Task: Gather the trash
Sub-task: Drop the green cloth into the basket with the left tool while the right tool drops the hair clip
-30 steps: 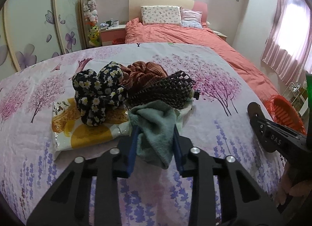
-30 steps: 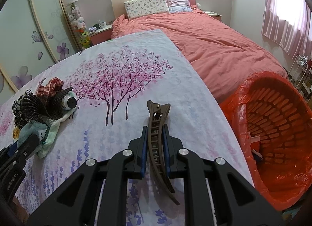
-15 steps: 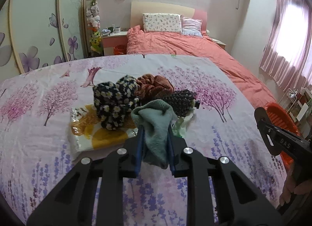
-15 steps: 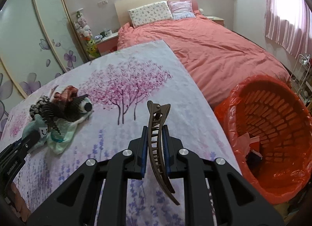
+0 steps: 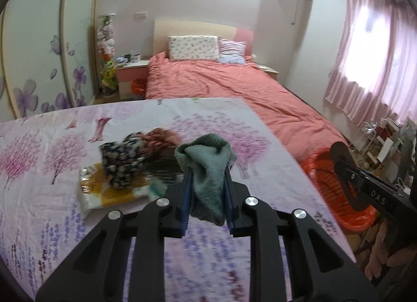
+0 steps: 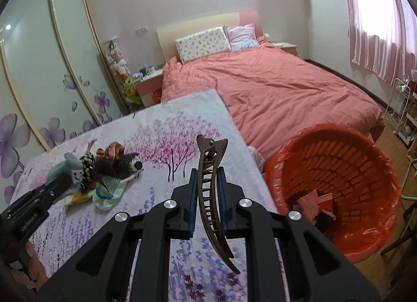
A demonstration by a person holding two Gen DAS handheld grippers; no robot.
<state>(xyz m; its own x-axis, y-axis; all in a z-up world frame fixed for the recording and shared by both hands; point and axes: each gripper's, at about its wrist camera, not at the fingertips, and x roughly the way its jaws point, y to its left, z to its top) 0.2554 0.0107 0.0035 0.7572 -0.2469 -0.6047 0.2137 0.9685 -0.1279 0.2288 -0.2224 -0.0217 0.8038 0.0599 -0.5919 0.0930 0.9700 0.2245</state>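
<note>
My left gripper (image 5: 207, 179) is shut on a green sock (image 5: 208, 169) and holds it above the floral tablecloth; the sock also shows in the right wrist view (image 6: 65, 171). My right gripper (image 6: 207, 182) is shut on a brown hair clip (image 6: 211, 187), held upright above the table's right edge. An orange trash basket (image 6: 336, 187) lined with a red bag stands on the floor to the right, with some scraps inside; it also shows in the left wrist view (image 5: 336, 184).
A pile of scrunchies (image 5: 135, 158) lies on a yellow-patterned wrapper (image 5: 104, 195) on the table (image 5: 52, 224). A pale green bag (image 6: 109, 192) lies beside the pile. A bed with a pink cover (image 6: 286, 88) is behind the table. A wire rack (image 6: 404, 109) stands at right.
My left gripper has lifted the green sock up and away from the pile. My right gripper has risen with the hair clip, and the trash basket now shows more fully.
</note>
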